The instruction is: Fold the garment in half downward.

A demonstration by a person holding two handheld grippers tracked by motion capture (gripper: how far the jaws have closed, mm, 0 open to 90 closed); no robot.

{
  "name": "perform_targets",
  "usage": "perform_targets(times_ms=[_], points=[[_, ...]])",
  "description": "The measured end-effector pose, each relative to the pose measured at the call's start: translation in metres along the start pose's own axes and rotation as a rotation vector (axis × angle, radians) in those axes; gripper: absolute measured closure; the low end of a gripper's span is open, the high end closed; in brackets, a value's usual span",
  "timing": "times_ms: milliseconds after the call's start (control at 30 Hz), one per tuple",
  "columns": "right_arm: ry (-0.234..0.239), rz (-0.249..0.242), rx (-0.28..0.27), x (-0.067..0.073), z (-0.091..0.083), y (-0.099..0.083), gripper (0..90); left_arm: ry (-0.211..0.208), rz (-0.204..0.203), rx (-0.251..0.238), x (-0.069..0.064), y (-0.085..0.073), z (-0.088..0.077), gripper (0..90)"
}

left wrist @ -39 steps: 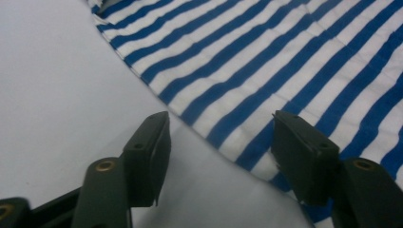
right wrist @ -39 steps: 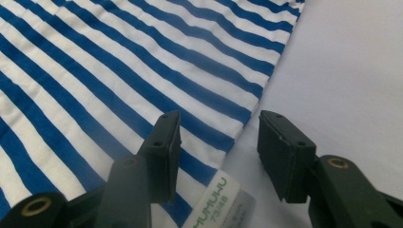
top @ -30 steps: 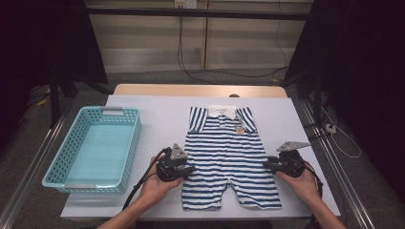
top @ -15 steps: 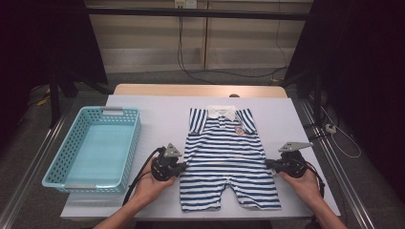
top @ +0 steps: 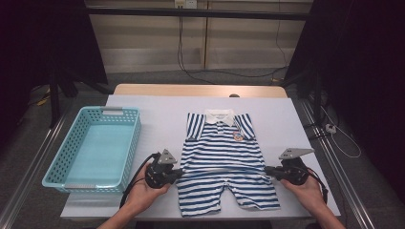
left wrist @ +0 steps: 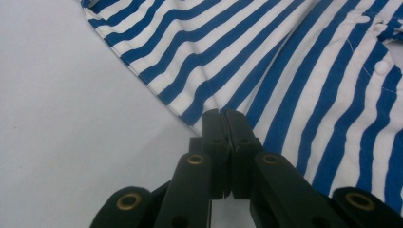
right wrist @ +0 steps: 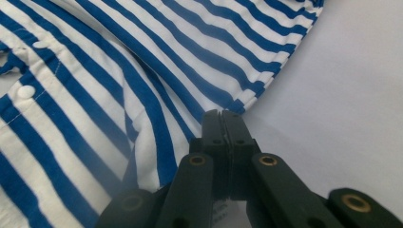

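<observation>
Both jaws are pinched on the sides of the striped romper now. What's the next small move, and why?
Probably lift both grippers together and carry the waist toward the collar. The left gripper and right gripper are shut on opposite side edges of the striped romper, which lies flat on the table, so a fold looks set up.

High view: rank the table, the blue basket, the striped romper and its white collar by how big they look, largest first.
1. table, by far the widest.
2. blue basket and striped romper: they look alike in spread, too close to rank.
3. white collar, the smallest, a small patch at the romper's top.
</observation>
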State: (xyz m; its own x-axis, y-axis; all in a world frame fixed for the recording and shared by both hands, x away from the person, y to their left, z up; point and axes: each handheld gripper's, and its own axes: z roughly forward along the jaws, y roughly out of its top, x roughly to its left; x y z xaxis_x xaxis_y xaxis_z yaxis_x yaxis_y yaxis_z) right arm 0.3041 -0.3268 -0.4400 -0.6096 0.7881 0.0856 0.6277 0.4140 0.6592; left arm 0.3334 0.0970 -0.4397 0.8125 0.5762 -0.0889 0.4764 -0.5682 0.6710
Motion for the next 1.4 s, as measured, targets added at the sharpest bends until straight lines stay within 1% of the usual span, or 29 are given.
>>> perform_targets(times_ms=[33, 67, 100, 200, 233, 333, 467, 567, 600, 633, 667, 733, 767, 800, 833, 867, 933, 1000, 1033, 1067, 1100, 1133, 1200, 1233, 1267, 1333, 1367, 1400], points=[[0.007, -0.004, -0.007, 0.001, -0.002, -0.001, 90.0, -0.005, -0.001, 0.007, -0.001, 0.000, -0.001, 88.2], [0.000, -0.005, -0.009, 0.002, -0.004, -0.002, 90.0, -0.005, 0.001, 0.003, -0.001, -0.001, 0.000, 88.1], [0.007, -0.003, -0.010, 0.003, -0.005, -0.003, 90.0, -0.005, 0.001, 0.003, -0.001, -0.001, 0.000, 88.1], [0.008, -0.012, -0.005, 0.005, -0.007, -0.007, 90.0, -0.010, 0.005, 0.004, -0.002, -0.001, 0.000, 88.1], [0.022, -0.005, 0.000, 0.007, -0.008, -0.008, 90.0, -0.010, -0.001, 0.005, -0.002, -0.001, 0.000, 88.0], [0.039, -0.025, 0.023, 0.009, -0.006, -0.010, 90.0, -0.011, -0.007, 0.013, -0.004, -0.003, 0.000, 88.0], [0.046, -0.032, 0.017, 0.009, -0.007, -0.010, 90.0, -0.017, -0.001, 0.017, -0.006, -0.004, -0.001, 88.0], [0.058, -0.026, 0.041, 0.010, -0.008, -0.012, 89.7, -0.021, 0.012, 0.017, -0.009, -0.006, -0.004, 88.0], [0.062, -0.024, 0.042, 0.010, -0.009, -0.013, 89.6, -0.019, 0.016, 0.013, -0.010, -0.006, -0.005, 88.0], [0.064, -0.013, 0.042, 0.010, -0.010, -0.013, 89.6, -0.013, 0.009, 0.020, -0.011, -0.006, -0.006, 88.0], [0.070, -0.014, 0.039, 0.009, -0.010, -0.013, 89.6, -0.021, 0.008, 0.015, -0.011, -0.006, -0.006, 88.0], [0.073, -0.005, 0.044, 0.008, -0.010, -0.014, 89.6, -0.019, 0.016, 0.014, -0.011, -0.006, -0.006, 88.0], [0.076, -0.006, 0.048, 0.008, -0.010, -0.014, 89.7, -0.022, 0.007, 0.018, -0.012, -0.007, -0.007, 88.0], [0.077, -0.004, 0.049, 0.009, -0.010, -0.015, 89.7, -0.021, 0.012, 0.020, -0.012, -0.008, -0.008, 88.0], [0.078, -0.018, 0.050, 0.009, -0.011, -0.015, 89.3, -0.025, 0.007, 0.019, -0.013, -0.009, -0.008, 88.0], [0.080, -0.020, 0.052, 0.011, -0.012, -0.016, 88.4, -0.019, 0.005, 0.018, -0.013, -0.010, -0.009, 87.9], [0.086, -0.035, 0.041, 0.013, -0.015, -0.018, 88.0, -0.022, 0.001, 0.020, -0.012, -0.010, -0.010, 87.8], [0.086, -0.028, 0.045, 0.013, -0.018, -0.020, 88.0, -0.024, -0.002, 0.018, -0.013, -0.010, -0.010, 87.8], [0.093, -0.030, 0.035, 0.012, -0.018, -0.021, 88.2, -0.033, 0.000, 0.017, -0.014, -0.010, -0.009, 87.9], [0.094, -0.022, 0.043, 0.012, -0.020, -0.022, 88.7, -0.027, 0.007, 0.025, -0.015, -0.011, -0.010, 87.9], [0.093, -0.028, 0.040, 0.012, -0.020, -0.023, 88.7, -0.030, 0.002, 0.021, -0.016, -0.011, -0.010, 87.9], [0.091, -0.033, 0.041, 0.012, -0.021, -0.024, 88.7, -0.032, 0.006, 0.027, -0.015, -0.012, -0.012, 87.9], [0.089, -0.036, 0.041, 0.012, -0.021, -0.023, 88.8, -0.037, 0.006, 0.017, -0.015, -0.013, -0.013, 87.8], [0.097, -0.028, 0.042, 0.013, -0.021, -0.024, 88.9, -0.036, 0.009, 0.023, -0.015, -0.013, -0.014, 87.7], [0.092, -0.025, 0.046, 0.013, -0.021, -0.023, 89.1, -0.041, 0.008, 0.019, -0.015, -0.013, -0.014, 87.6], [0.091, -0.032, 0.042, 0.013, -0.021, -0.023, 89.1, -0.043, 0.000, 0.015, -0.014, -0.014, -0.013, 86.4], [0.088, -0.036, 0.035, 0.013, -0.020, -0.023, 88.4, -0.039, -0.003, 0.006, -0.013, -0.014, -0.012, 83.7], [0.090, -0.027, 0.037, 0.014, -0.021, -0.023, 86.4, -0.022, -0.008, 0.006, -0.012, -0.014, -0.013, 76.9]])
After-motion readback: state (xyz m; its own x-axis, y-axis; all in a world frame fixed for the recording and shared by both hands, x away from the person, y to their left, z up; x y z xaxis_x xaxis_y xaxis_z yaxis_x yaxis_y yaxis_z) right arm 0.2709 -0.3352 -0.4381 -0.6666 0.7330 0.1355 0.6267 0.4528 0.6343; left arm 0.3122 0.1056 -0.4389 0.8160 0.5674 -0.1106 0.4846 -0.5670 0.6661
